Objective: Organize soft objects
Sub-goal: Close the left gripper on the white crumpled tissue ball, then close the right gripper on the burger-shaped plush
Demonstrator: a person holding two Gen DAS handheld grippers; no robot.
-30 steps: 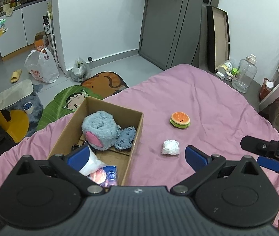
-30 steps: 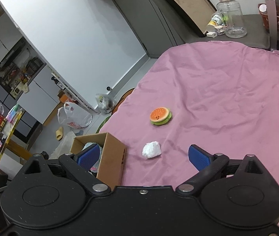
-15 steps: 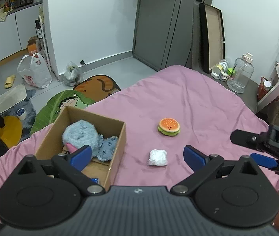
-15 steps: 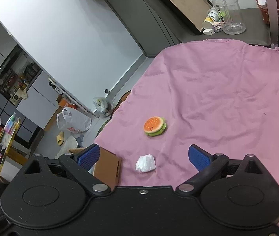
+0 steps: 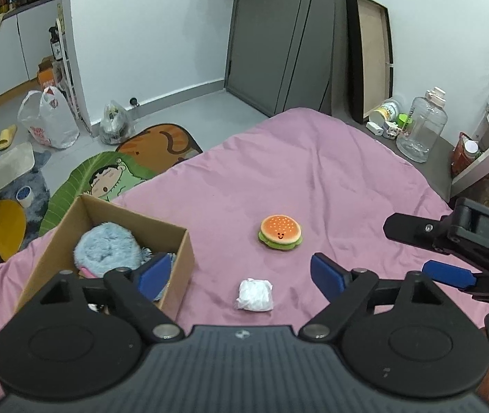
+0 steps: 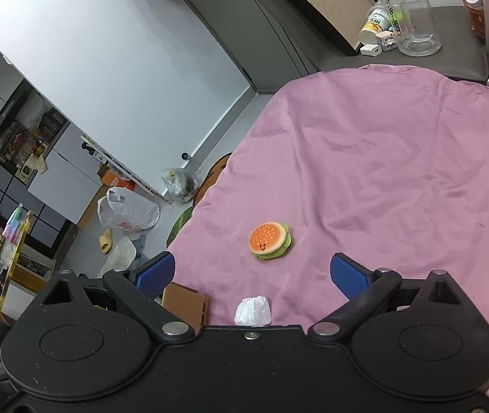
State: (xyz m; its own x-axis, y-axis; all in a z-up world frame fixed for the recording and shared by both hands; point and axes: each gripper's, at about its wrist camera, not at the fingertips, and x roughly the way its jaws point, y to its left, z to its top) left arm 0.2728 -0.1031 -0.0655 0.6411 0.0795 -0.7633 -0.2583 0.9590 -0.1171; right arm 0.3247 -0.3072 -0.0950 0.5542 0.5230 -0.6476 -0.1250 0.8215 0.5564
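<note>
A plush hamburger (image 5: 280, 231) (image 6: 270, 241) lies on the pink bedsheet (image 5: 330, 172), and a crumpled white wad (image 5: 254, 295) (image 6: 253, 311) lies a little nearer to me. To their left stands a cardboard box (image 5: 175, 275) (image 6: 184, 301) holding a fluffy blue plush (image 5: 106, 249). My left gripper (image 5: 241, 275) hovers over the white wad; its jaws are closing with nothing between the pads. My right gripper (image 6: 253, 272) is open and empty, just short of the hamburger. In the left wrist view the right gripper (image 5: 450, 251) shows at the right edge.
Beyond the bed's far edge are a clear water jug (image 5: 421, 124), small bottles and a leaning board (image 5: 371, 58). On the floor to the left lie cartoon mats (image 5: 124, 172), plastic bags (image 5: 50, 122) and a yellow stool base (image 5: 3, 227).
Both grippers have moved right and forward over the bed, so the box has slid left and the hamburger and white wad sit closer. The left jaws have narrowed a little.
</note>
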